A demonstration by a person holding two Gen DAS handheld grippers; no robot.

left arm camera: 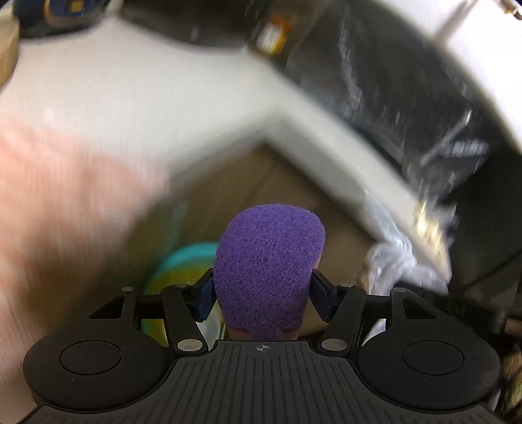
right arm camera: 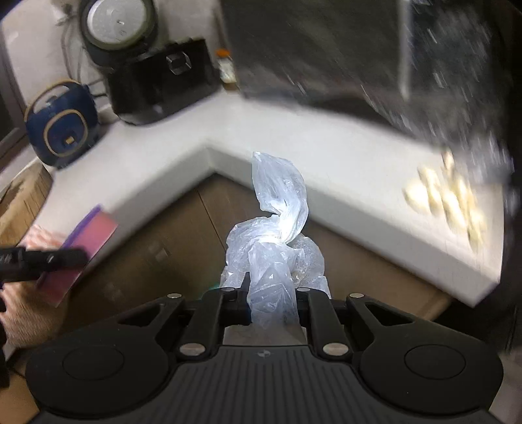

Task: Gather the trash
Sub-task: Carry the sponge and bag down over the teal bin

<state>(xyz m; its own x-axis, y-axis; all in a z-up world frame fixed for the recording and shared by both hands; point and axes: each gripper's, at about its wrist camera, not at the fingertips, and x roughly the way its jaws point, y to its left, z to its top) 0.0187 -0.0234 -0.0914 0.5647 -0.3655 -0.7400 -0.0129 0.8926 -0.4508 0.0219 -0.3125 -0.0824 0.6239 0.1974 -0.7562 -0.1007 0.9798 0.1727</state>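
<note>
My left gripper (left arm camera: pixel 262 290) is shut on a purple sponge (left arm camera: pixel 269 261) that stands up between its fingers; in the right wrist view the same sponge (right arm camera: pixel 88 241) shows a pink face at far left, with the left gripper across it. My right gripper (right arm camera: pixel 272 293) is shut on a crumpled clear plastic bag (right arm camera: pixel 277 234) that sticks up and forward; the bag also shows in the left wrist view (left arm camera: pixel 391 254) at the right. Both grippers hang in front of the inner corner of a white countertop (right arm camera: pixel 293 137), over brown cabinet fronts (right arm camera: pixel 169 241). A teal-and-yellow object (left arm camera: pixel 176 270) lies blurred below the left gripper.
On the counter stand a navy rice cooker (right arm camera: pixel 62 130), a black appliance (right arm camera: pixel 160 84), a round white-lidded cooker (right arm camera: pixel 117 26) and a small orange-capped bottle (right arm camera: pixel 225 65). Pale food pieces (right arm camera: pixel 447 199) lie at the right by a dark sink area. A cardboard box (right arm camera: pixel 23 195) sits at left.
</note>
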